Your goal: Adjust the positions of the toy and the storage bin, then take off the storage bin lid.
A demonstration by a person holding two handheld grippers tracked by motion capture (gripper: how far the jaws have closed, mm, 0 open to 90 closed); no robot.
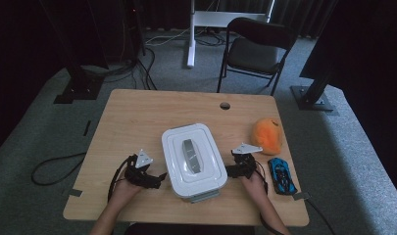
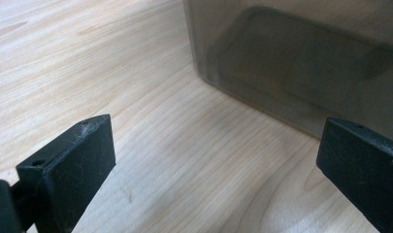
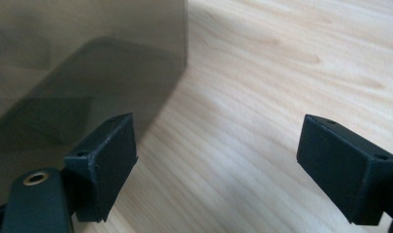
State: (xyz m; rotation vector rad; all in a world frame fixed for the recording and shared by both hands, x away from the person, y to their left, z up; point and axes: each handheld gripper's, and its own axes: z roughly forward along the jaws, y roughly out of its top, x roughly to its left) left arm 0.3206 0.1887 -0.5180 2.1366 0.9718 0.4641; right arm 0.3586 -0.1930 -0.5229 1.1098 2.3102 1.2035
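One lidded box [image 1: 192, 161] sits near the front middle of the table [image 1: 137, 117]. The left gripper [image 1: 159, 177] is just left of the box, jaws apart, nothing between them. The right gripper [image 1: 229, 170] is just right of it, jaws also apart and empty. Further right of the box lie one orange plush toy [image 1: 267, 134] and one blue toy car [image 1: 282, 175].

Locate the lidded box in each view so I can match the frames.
High view: the box, white lid with grey handle, sits centre-front on the table, between the two claws.
Left gripper view: its smoky see-through wall fills the upper right, beyond the open claw.
Right gripper view: the same wall fills the upper left.
Shared landmark: the light wood grain of the table meeting the box's bottom edge.
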